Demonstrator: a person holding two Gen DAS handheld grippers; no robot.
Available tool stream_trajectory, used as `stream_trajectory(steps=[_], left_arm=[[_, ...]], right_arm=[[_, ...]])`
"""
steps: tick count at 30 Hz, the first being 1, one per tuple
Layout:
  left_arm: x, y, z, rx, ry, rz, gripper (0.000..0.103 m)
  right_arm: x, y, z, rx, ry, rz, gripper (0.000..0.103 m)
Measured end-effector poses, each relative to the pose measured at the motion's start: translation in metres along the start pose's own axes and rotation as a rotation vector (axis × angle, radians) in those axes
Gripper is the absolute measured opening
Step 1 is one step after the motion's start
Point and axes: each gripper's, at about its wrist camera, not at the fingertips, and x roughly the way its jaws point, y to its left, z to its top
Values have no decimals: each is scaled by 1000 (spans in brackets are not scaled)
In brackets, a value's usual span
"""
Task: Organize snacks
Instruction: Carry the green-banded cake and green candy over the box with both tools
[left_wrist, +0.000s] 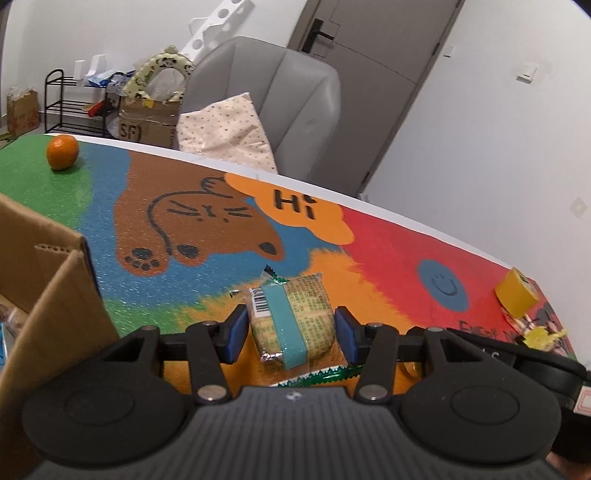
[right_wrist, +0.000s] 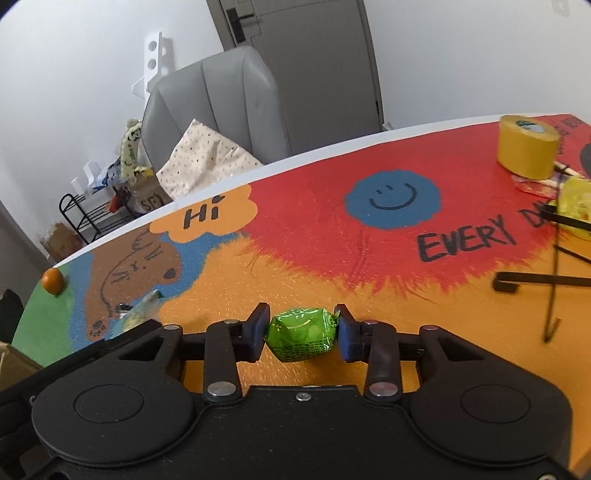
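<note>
Snacks: the yellowish plastic-wrapped cake with a teal band is pinched in the left gripper, brown cardboard box just left of it. Right gripper clamps a shiny green foil-wrapped candy, farther from that box.

Left side: cardboard box wall stands just beside the left gripper — no passage that way. Ahead, the mat lies bare up to the orange near the far edge. Right side: tape roll, yellow packet and black wire stand crowd the corner — open mat between them and the right gripper
</note>
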Motion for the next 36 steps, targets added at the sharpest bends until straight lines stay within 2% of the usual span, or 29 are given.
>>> stream_trajectory(steps=[8, 21, 36], left_arm=[[-30, -14, -7, 39, 15, -68, 49], [-87, 0, -14, 112, 22, -100, 49], [-151, 19, 7, 149, -29, -160, 49]], right_arm=[[-38, -5, -10, 32, -18, -3, 35], [-99, 6, -35, 73, -81, 3, 35], [-148, 39, -39, 43, -156, 75, 35]])
